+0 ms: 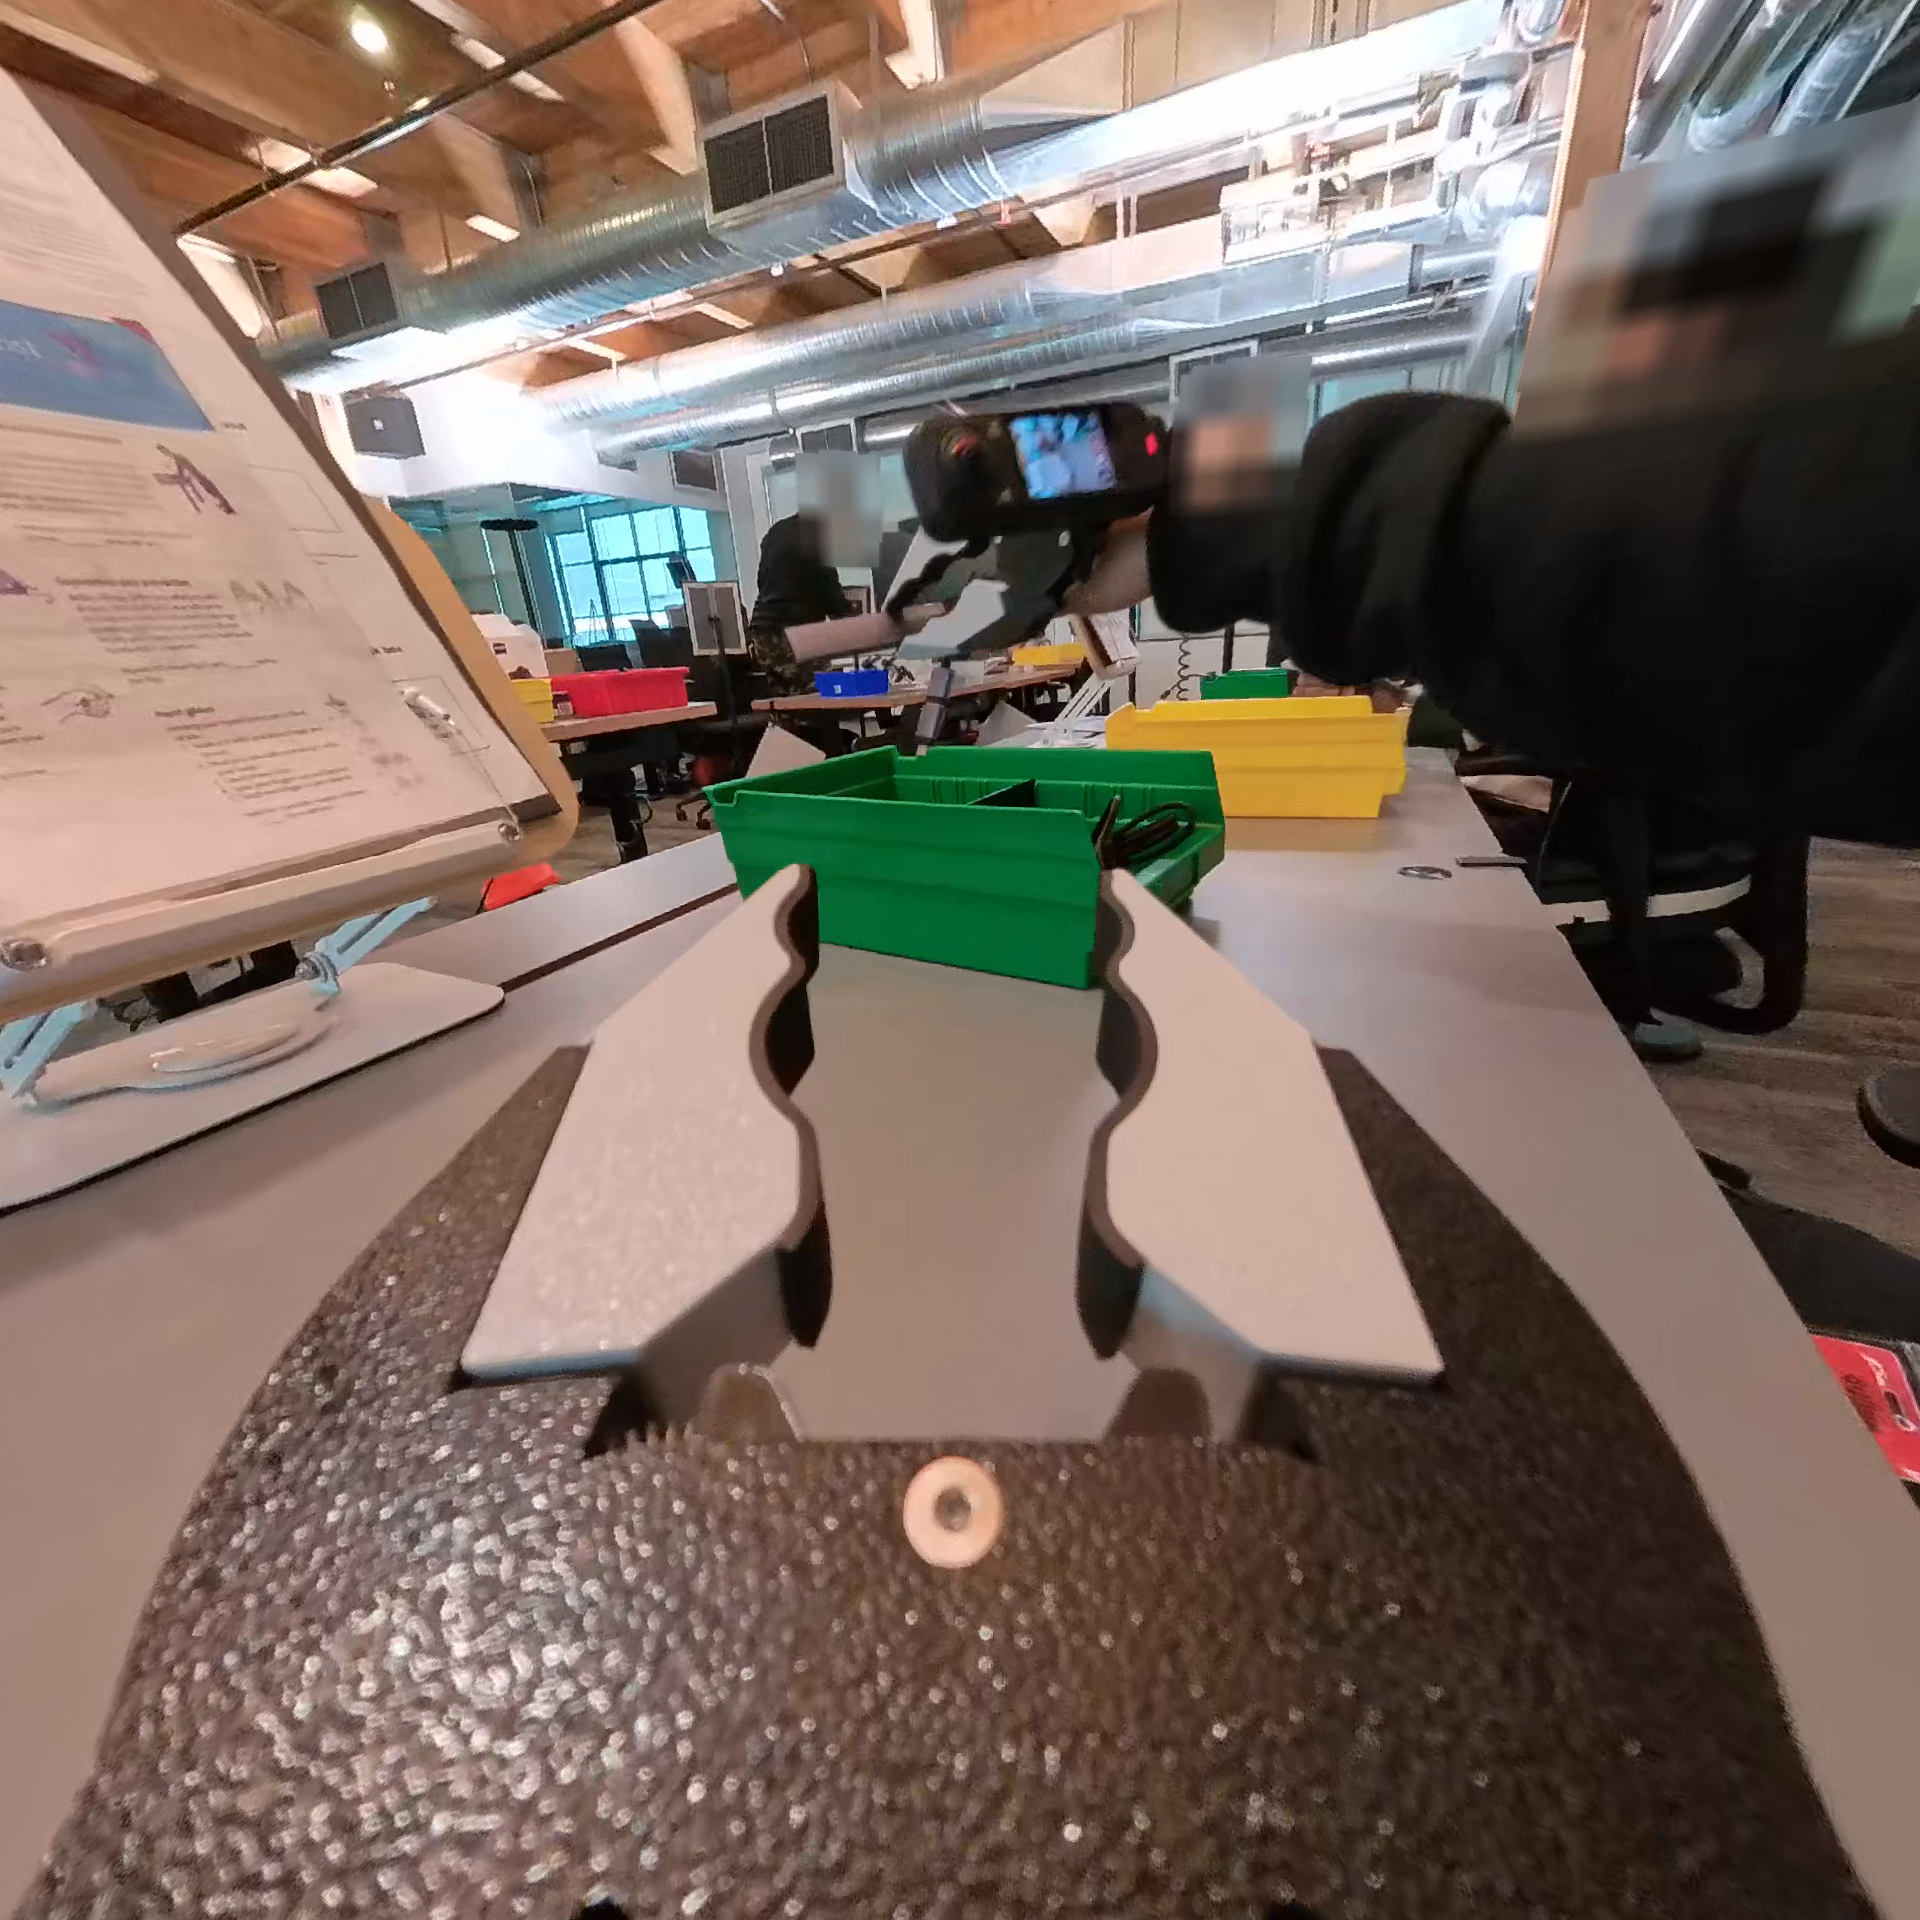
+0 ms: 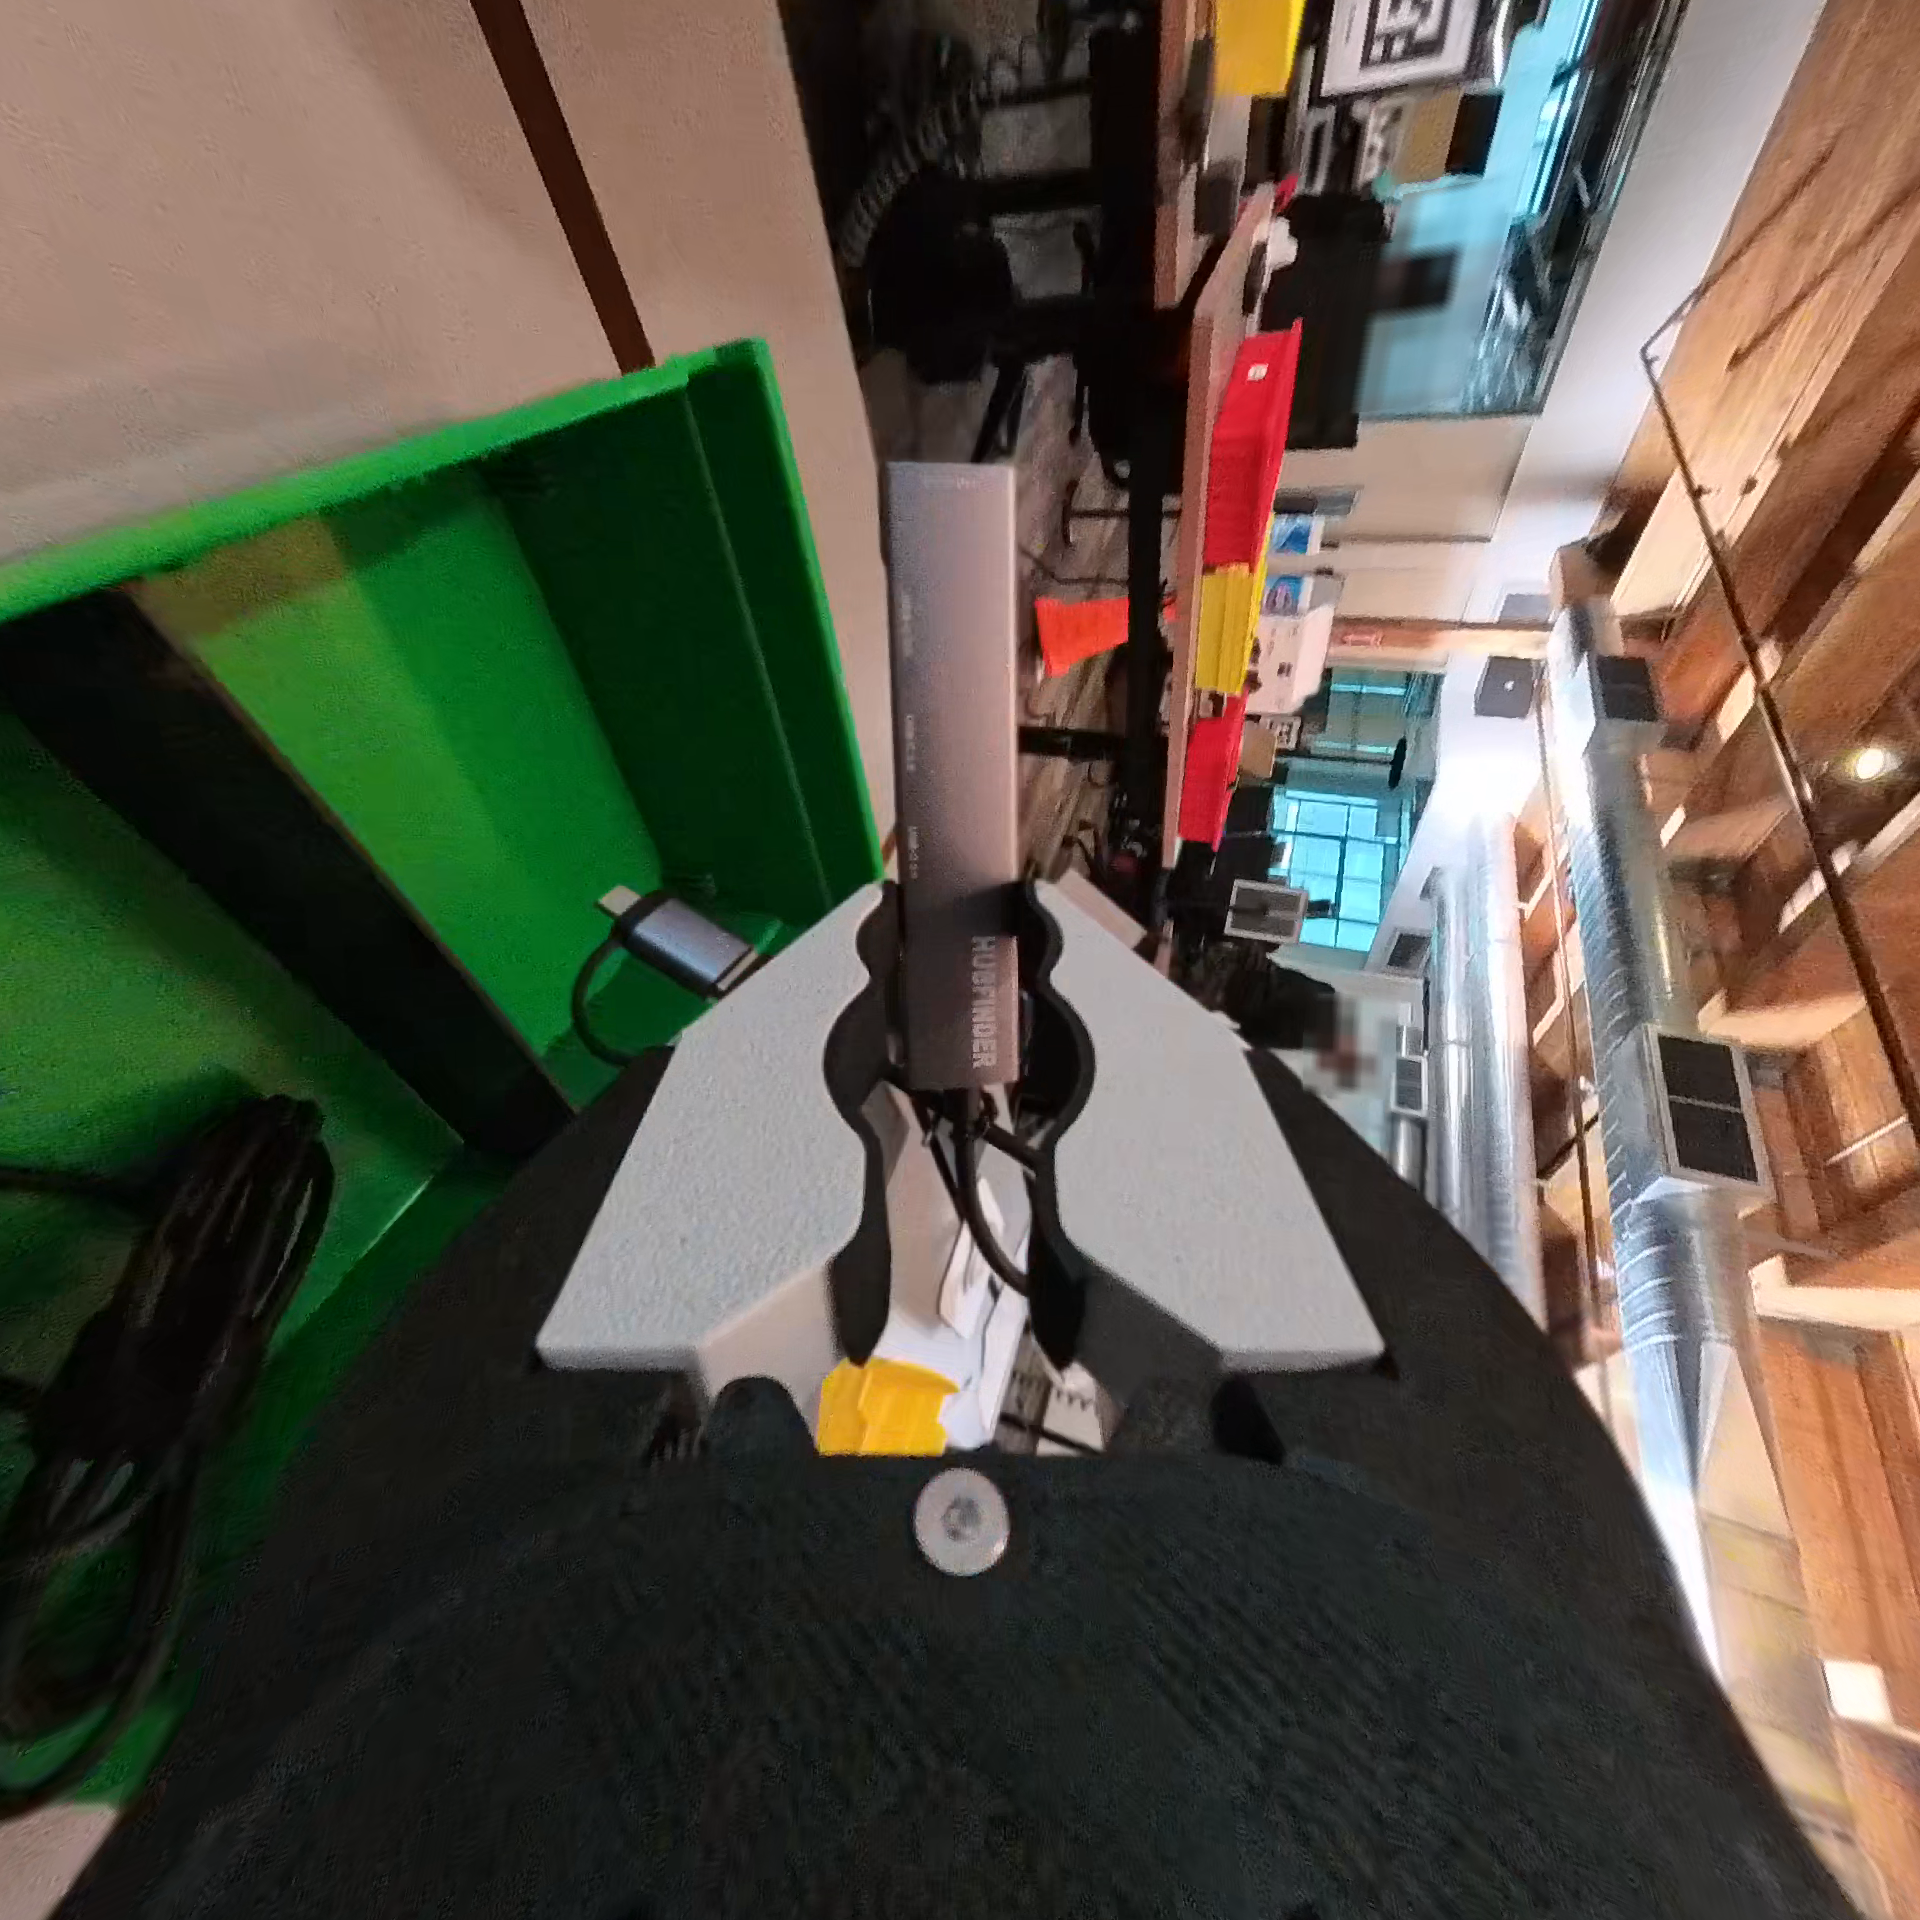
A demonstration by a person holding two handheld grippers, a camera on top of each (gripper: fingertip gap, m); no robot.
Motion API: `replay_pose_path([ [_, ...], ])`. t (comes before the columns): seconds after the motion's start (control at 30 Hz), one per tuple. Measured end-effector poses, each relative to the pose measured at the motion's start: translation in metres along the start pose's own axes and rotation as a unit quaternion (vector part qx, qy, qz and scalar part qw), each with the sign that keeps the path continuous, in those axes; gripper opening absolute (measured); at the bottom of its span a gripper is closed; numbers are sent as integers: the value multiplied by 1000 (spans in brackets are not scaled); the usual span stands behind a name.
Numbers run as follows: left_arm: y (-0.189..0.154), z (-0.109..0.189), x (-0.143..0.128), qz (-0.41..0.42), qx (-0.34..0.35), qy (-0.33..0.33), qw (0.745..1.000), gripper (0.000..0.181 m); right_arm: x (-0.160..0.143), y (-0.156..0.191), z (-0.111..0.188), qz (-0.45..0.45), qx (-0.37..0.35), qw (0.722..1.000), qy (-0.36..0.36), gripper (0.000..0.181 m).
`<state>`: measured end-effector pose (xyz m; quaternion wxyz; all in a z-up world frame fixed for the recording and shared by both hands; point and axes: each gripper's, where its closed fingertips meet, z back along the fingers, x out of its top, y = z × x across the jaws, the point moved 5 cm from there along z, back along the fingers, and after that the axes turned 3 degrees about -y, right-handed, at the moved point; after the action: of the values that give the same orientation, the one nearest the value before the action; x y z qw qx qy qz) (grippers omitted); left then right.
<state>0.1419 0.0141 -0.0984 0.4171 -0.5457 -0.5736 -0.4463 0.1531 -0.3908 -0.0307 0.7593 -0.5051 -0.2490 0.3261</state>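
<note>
The right gripper (image 2: 956, 925) clamps a slim grey metal hub (image 2: 951, 727) lengthwise, just beside the green plastic bin (image 2: 644, 644); the left gripper (image 1: 956, 914) gapes empty, nearer.

- The left claw (image 1: 956, 925) showed matt grey fingers on a rough, pebbled black body.
- The green bin (image 1: 935, 862) was smooth, glossy plastic.
- The tabletop (image 1: 1299, 1039) looked matt grey and smooth.
- The grey hub (image 2: 951, 748) in the right claw (image 2: 956, 935) had a brushed-metal look.
- A clear glossy panel covered the paper sheet (image 1: 156, 623).
</note>
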Motion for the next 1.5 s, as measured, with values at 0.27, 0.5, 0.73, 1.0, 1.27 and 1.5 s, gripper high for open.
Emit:
replay_pose_path([
  [0.27,4,-3,-10,46,-3,34,998,51,-17,57,-60,-42,87,992,78,55],
  [0.5,-1,-8,-18,38,-12,68,997,54,-37,37,-33,-235,59,970,23,64],
  [0.73,5,-8,-18,45,25,91,994,56,-88,46,38,-438,23,897,-61,83],
  [1.0,6,-22,-30,137,124,157,970,76,-140,82,114,-586,-34,801,-116,91],
  [1.27,-32,-53,-47,85,104,222,966,93,-157,102,138,-576,-73,803,-134,93],
  [1.5,-58,-170,-73,126,126,250,952,112,-168,106,139,-577,-70,806,-114,95],
])
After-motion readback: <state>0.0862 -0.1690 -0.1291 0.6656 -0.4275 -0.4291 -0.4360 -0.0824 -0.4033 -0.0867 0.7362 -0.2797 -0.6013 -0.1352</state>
